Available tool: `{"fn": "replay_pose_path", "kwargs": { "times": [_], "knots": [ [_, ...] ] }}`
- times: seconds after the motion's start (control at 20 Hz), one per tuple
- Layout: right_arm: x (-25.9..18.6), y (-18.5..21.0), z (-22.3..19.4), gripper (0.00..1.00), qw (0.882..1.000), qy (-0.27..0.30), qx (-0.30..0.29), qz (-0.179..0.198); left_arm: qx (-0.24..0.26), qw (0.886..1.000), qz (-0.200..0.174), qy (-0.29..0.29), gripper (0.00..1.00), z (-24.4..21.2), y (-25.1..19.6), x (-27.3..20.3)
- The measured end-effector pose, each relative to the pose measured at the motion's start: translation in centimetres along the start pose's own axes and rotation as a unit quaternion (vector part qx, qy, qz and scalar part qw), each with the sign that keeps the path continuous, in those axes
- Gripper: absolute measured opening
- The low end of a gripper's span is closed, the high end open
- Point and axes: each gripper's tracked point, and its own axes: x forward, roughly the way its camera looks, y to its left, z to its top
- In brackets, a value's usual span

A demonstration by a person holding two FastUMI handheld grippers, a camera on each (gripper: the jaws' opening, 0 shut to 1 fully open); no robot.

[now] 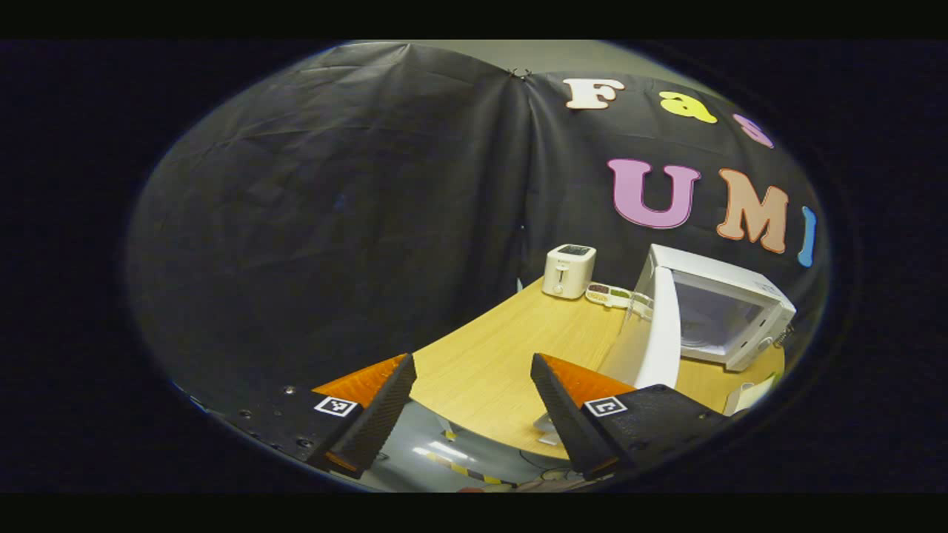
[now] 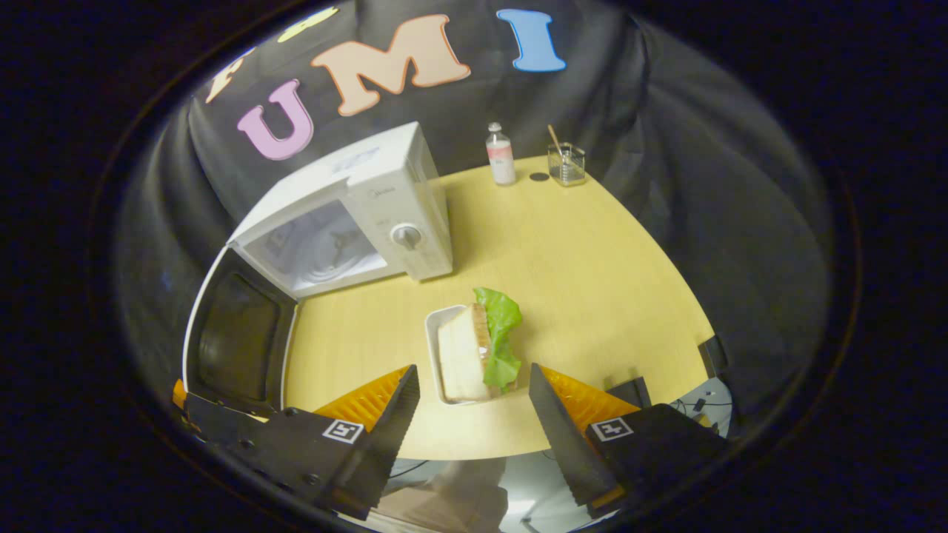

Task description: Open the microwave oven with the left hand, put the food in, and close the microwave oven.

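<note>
**Microwave door open, sandwich waiting on the table**

One microwave oven (image 2: 348, 215) stands on the wooden table (image 2: 578, 281), and its single door (image 2: 241, 337) hangs swung wide, so the pale cavity faces the table's near edge. In the left gripper view the same door (image 1: 655, 333) shows edge-on, standing out from the oven (image 1: 729, 311) toward the camera.

One white dish (image 2: 437, 348) lies in front of the oven, just right of the open door, and carries one sandwich (image 2: 466, 352) set on its edge with one lettuce leaf (image 2: 500, 333) against its right side. The dish's long axis runs from the near table edge toward the oven, and the sandwich follows that line.

The right gripper (image 2: 470, 403) hovers at the near end of the dish, fingers spread wide on either side of it and touching nothing. The left gripper (image 1: 474, 392) is likewise spread apart and empty, held off the table's edge.

At the back stand one toaster (image 1: 569, 270), one compartment tray (image 1: 609, 295), one bottle (image 2: 501, 154) and one glass cup (image 2: 566, 163) with a stick in it.
</note>
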Motion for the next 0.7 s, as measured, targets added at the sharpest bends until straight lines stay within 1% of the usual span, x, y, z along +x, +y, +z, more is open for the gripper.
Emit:
{"fn": "replay_pose_path", "kwargs": {
  "times": [0.05,0.1,0.15,0.2,0.25,0.3,0.35,0.45,0.5,0.55,0.6,0.65,0.7],
  "knots": [
    [1.1,-0.2,0.1,0.95,1.000,0.019,0.006,0.006,0.010,1.000,0.004,-0.011,0.92,0.8,-0.7,0.2],
    [2.1,-0.1,0.1,0.90,0.999,0.039,0.010,0.018,0.018,1.000,0.008,-0.021,0.95,1.7,-1.4,0.3],
    [3.1,0.0,0.1,0.89,0.998,0.057,0.011,0.030,0.022,0.999,0.010,-0.027,0.95,2.3,-2.3,0.3],
    [4.2,0.0,0.1,0.89,0.997,0.074,0.007,0.037,0.023,0.999,0.011,-0.032,0.92,2.9,-3.2,0.5],
    [5.3,-0.2,-0.1,0.95,0.995,0.093,0.003,0.041,0.023,0.999,0.014,-0.036,0.92,3.3,-3.8,0.5],
    [6.2,-0.5,-0.4,0.95,0.993,0.111,-0.002,0.043,0.021,0.999,0.016,-0.040,0.95,3.8,-4.6,0.6],
    [7.1,-0.6,-0.6,0.89,0.991,0.126,-0.007,0.045,0.019,0.999,0.019,-0.045,0.95,4.2,-4.8,0.5],
    [8.5,-0.8,-0.9,0.89,0.988,0.146,-0.014,0.053,0.015,0.998,0.027,-0.052,0.95,4.7,-5.6,0.6],
    [9.1,-0.8,-1.0,0.94,0.986,0.154,-0.017,0.057,0.015,0.998,0.032,-0.053,0.95,5.0,-5.7,0.7],
    [9.5,-0.8,-1.2,0.94,0.985,0.163,-0.017,0.063,0.016,0.998,0.034,-0.052,0.95,5.2,-6.1,0.9],
    [9.9,-0.7,-1.2,0.88,0.983,0.170,-0.015,0.068,0.018,0.998,0.036,-0.053,0.92,5.4,-6.4,1.1],
    [10.2,-0.5,-1.5,0.84,0.981,0.177,-0.010,0.076,0.019,0.998,0.038,-0.052,0.95,5.4,-6.8,1.1],
    [10.4,-0.3,-1.5,0.83,0.979,0.185,-0.002,0.085,0.020,0.998,0.039,-0.053,0.95,5.6,-7.1,1.3]
  ]
}}
